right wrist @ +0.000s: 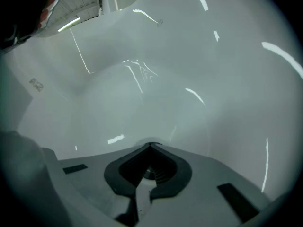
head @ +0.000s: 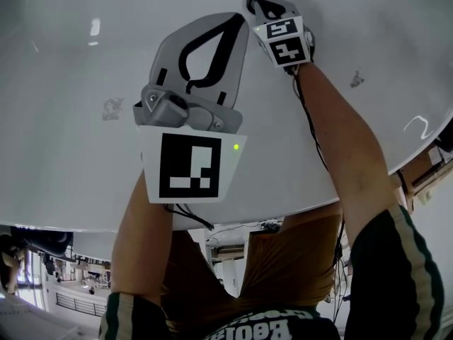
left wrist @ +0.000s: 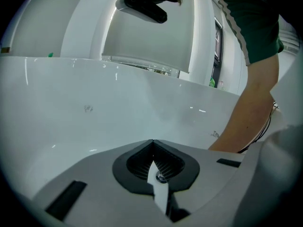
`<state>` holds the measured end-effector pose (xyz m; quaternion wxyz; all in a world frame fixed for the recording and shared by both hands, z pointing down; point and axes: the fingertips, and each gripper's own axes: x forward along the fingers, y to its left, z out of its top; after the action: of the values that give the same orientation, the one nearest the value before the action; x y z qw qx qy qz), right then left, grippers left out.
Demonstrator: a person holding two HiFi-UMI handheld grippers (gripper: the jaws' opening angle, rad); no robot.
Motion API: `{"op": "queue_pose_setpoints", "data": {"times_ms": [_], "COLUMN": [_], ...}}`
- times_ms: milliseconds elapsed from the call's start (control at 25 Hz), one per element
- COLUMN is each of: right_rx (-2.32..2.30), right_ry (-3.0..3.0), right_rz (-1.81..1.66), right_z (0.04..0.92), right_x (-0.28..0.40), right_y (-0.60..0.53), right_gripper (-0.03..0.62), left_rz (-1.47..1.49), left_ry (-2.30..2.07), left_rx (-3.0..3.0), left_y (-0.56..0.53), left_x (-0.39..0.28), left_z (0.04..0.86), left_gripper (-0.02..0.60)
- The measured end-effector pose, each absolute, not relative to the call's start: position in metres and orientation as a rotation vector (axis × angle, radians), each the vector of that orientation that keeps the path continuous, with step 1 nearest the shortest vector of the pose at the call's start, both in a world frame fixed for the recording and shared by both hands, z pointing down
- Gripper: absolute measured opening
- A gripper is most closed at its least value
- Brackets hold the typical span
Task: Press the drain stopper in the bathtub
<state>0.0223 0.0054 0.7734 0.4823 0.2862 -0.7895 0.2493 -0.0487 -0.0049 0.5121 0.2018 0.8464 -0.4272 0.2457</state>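
I am looking down into a white bathtub. My right gripper reaches deep into the tub at the top of the head view, its marker cube facing up. Its jaws are shut, tips together against the tub's white surface. A faint pale round rim shows just at those tips; I cannot tell whether it is the drain stopper. My left gripper hangs nearer and higher, also shut with nothing in it, pointing at the tub's bare wall.
The tub's rim runs across the lower head view, with the person's legs behind it. Small grey scuffs mark the tub's inner wall. The person's right forearm crosses the right side of the left gripper view.
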Motion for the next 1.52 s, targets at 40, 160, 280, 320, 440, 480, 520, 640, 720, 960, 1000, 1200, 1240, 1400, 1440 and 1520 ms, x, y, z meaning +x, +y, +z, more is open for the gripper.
{"op": "queue_pose_setpoints", "data": {"times_ms": [40,160,280,320,440,480,520,640,720,960,1000,1200,1240,1400,1440,1520], "right_rx": [0.692,0.683,0.672,0.663,0.635,0.627,0.621,0.604,0.579,0.448,0.44,0.479,0.486,0.497,0.493,0.49], "right_ry": [-1.914,-1.885,-1.864,-1.851,-1.794,-1.778,-1.766,-1.744,-1.728,-1.734,-1.737,-1.743,-1.744,-1.752,-1.752,-1.75], "right_rz": [0.608,0.608,0.568,0.554,0.532,0.528,0.515,0.457,0.448,0.403,0.378,0.357,0.354,0.356,0.366,0.381], "right_z": [0.778,0.79,0.793,0.794,0.8,0.802,0.803,0.804,0.805,0.807,0.807,0.805,0.805,0.806,0.807,0.808], "right_x": [0.024,0.029,0.032,0.033,0.031,0.029,0.026,0.025,0.026,0.022,0.022,0.023,0.023,0.023,0.022,0.021], "right_y": [0.005,0.004,0.001,0.002,0.006,0.007,0.008,0.007,0.006,0.009,0.009,0.009,0.009,0.009,0.011,0.013], "right_gripper": [0.011,0.011,0.011,0.011,0.011,0.011,0.011,0.009,0.008,0.009,0.008,0.008,0.008,0.007,0.006,0.008], "left_rz": [0.685,0.671,0.665,0.665,0.715,0.724,0.722,0.684,0.66,0.595,0.594,0.594,0.59,0.624,0.629,0.613], "left_ry": [-1.194,-1.205,-1.203,-1.2,-1.198,-1.197,-1.195,-1.185,-1.179,-1.137,-1.135,-1.13,-1.132,-1.132,-1.129,-1.126], "left_rx": [2.364,2.346,2.327,2.327,2.335,2.331,2.323,2.307,2.303,2.296,2.292,2.289,2.284,2.29,2.288,2.273], "left_y": [-0.005,-0.006,-0.005,-0.005,-0.005,-0.004,-0.004,-0.007,-0.009,-0.008,-0.008,-0.008,-0.008,-0.008,-0.007,-0.006], "left_x": [-0.049,-0.052,-0.051,-0.05,-0.056,-0.059,-0.061,-0.061,-0.059,-0.054,-0.053,-0.053,-0.053,-0.055,-0.055,-0.055], "left_z": [0.512,0.515,0.516,0.517,0.525,0.528,0.53,0.531,0.529,0.529,0.529,0.53,0.53,0.533,0.533,0.533], "left_gripper": [0.005,0.005,0.005,0.005,0.005,0.005,0.005,0.005,0.005,0.005,0.005,0.005,0.005,0.005,0.005,0.005]}}
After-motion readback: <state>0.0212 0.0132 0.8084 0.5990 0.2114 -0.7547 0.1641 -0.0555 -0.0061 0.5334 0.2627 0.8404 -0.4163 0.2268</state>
